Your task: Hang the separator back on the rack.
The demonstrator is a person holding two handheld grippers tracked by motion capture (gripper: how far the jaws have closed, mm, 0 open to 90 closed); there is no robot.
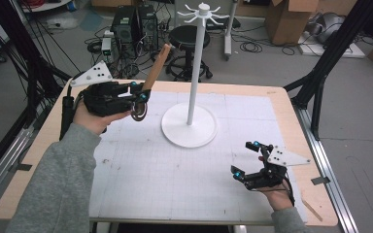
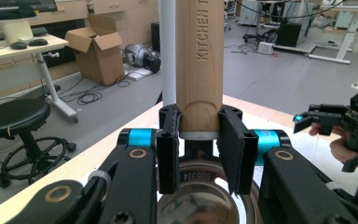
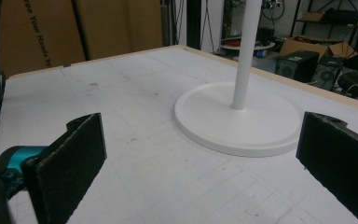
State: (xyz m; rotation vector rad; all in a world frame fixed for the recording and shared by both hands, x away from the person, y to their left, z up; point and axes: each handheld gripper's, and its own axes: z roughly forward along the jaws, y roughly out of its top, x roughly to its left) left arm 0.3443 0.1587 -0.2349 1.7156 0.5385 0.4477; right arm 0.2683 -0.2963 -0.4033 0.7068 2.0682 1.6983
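While left gripper [image 2: 198,154] jaws pinch wooden handle [image 2: 199,65] stamped "KITCHEN", right gripper [image 3: 200,163] jaws spread.

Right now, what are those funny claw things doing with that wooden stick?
A person works two grippers at a table. The left gripper is shut on a kitchen utensil, clamping its wooden handle above a shiny metal end, next to the white stand with hooks on top. The right gripper hangs open over the table, holding nothing.

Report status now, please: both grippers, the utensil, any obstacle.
Left gripper shut on wooden-handled utensil, raised. Right gripper open, empty. White stand beside utensil, not touching.
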